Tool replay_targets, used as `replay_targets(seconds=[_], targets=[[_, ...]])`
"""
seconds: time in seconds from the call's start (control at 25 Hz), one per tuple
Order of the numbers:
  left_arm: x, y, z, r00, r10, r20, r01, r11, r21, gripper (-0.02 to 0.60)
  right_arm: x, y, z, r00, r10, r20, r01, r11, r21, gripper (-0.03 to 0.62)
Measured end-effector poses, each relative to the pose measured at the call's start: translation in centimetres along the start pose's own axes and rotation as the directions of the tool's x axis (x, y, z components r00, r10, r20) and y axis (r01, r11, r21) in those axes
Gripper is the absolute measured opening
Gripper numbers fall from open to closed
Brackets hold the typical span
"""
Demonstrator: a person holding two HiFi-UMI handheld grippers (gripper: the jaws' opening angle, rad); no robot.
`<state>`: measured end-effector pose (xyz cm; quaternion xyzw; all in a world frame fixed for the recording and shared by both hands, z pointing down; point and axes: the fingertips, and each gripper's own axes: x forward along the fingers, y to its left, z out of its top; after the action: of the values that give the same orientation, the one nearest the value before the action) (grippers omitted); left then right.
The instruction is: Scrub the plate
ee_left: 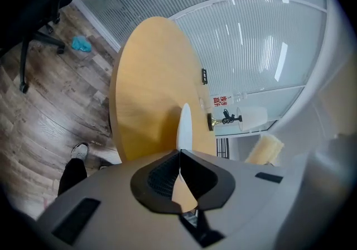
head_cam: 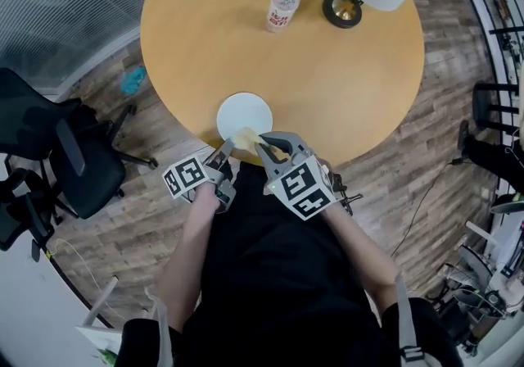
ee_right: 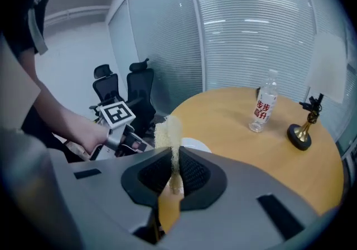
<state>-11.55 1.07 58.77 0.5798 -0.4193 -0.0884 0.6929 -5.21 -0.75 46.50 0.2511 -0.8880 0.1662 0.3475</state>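
The small round white plate lies at the edge of the round light-wood bench closest to the person, and both tools meet at the rim of the plate that faces the person. The left gripper comes in at the left end of that rim. In its own view the plate runs edge-on straight out from between the jaws, which are drawn together onto the thin rim, so the plate is pinned rather than loose. Whether it rests flat on the bench or is raised a little cannot be told. The right gripper sits just beside the left one, at the right end of the same rim, its jaws clamped on a pale yellow scrubbing sponge. The sponge's long axis follows the jaws and its free end reaches over the near rim toward the plate's middle. The plate's open face therefore lies ahead of and below the sponge's tip, away from the person. The scrubbing stroke probably belongs to the right gripper, pushing forward across the plate while the left one anchors it. Whether the sponge already touches the plate is not clear.
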Motion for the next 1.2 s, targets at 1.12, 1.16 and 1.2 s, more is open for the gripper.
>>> replay_targets(seconds=[1.12,1.16,1.2], targets=[[-3.2,-0.7,-1.7,0.998,0.065,0.005,-0.064,0.963,0.262,0.018,9.2,-7.2,-5.7,0.933,-0.327,-0.152,0.301,0.938,-0.171,0.029],[-3.1,-0.8,-1.9,0.998,0.061,-0.001,-0.059,0.965,0.257,0.018,9.1,-7.4,-5.7,0.934,-0.323,-0.151,0.300,0.941,-0.155,0.029],[-3.1,-0.8,-1.9,0.998,0.062,-0.001,-0.059,0.965,0.256,0.018,9.0,-7.3,-5.6,0.937,-0.317,-0.148,0.297,0.944,-0.145,0.029]])
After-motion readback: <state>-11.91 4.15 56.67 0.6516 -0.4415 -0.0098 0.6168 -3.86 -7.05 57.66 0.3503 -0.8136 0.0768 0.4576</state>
